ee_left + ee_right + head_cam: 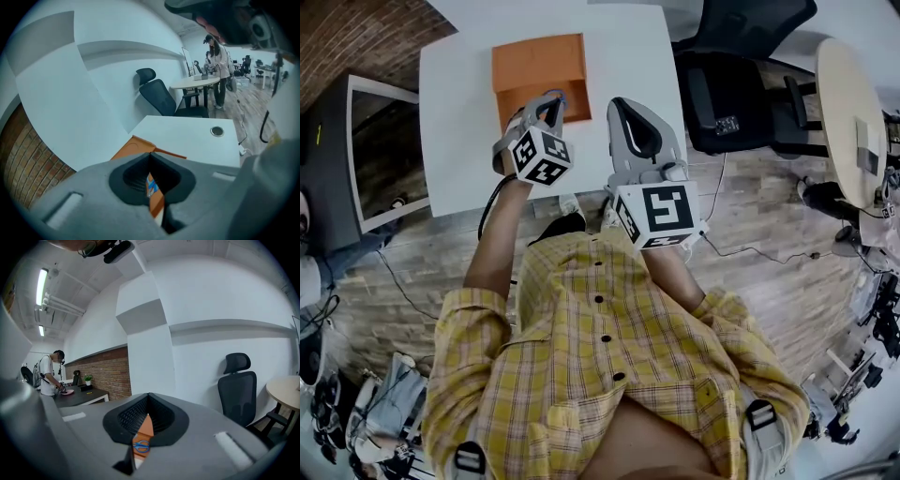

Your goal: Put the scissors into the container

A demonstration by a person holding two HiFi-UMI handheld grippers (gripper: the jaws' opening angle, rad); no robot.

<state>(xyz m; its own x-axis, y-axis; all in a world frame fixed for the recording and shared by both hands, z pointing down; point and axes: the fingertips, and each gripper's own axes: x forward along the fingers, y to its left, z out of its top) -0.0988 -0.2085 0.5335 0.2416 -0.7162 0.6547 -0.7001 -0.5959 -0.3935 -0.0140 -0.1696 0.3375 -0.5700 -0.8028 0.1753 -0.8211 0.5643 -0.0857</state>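
A white worktop (459, 112) stands in an office with a wood-look floor, a brick wall (356, 33) at its far left and black office chairs (731, 84) and a round table (848, 103) to its right. An orange container (539, 61) lies open on the far middle of the worktop.

In the head view a person in a yellow checked shirt (600, 347) holds both tools out over the near edge. The left hand-held gripper (553, 101) reaches over the container's near part. The right hand-held gripper (623, 105) hangs just beside it, over bare white surface to the container's right.

In the left gripper view the jaws meet at their tips and grip nothing. Through the slit below them shows a strip of orange with something blue on it, probably the scissors (151, 186). The right gripper view shows the same: jaws pressed together at the tips, empty. Through their gap the blue-handled scissors (140, 446) lie inside the container, close to its near edge.

Another person (218, 65) stands at a table in the background of the left gripper view.
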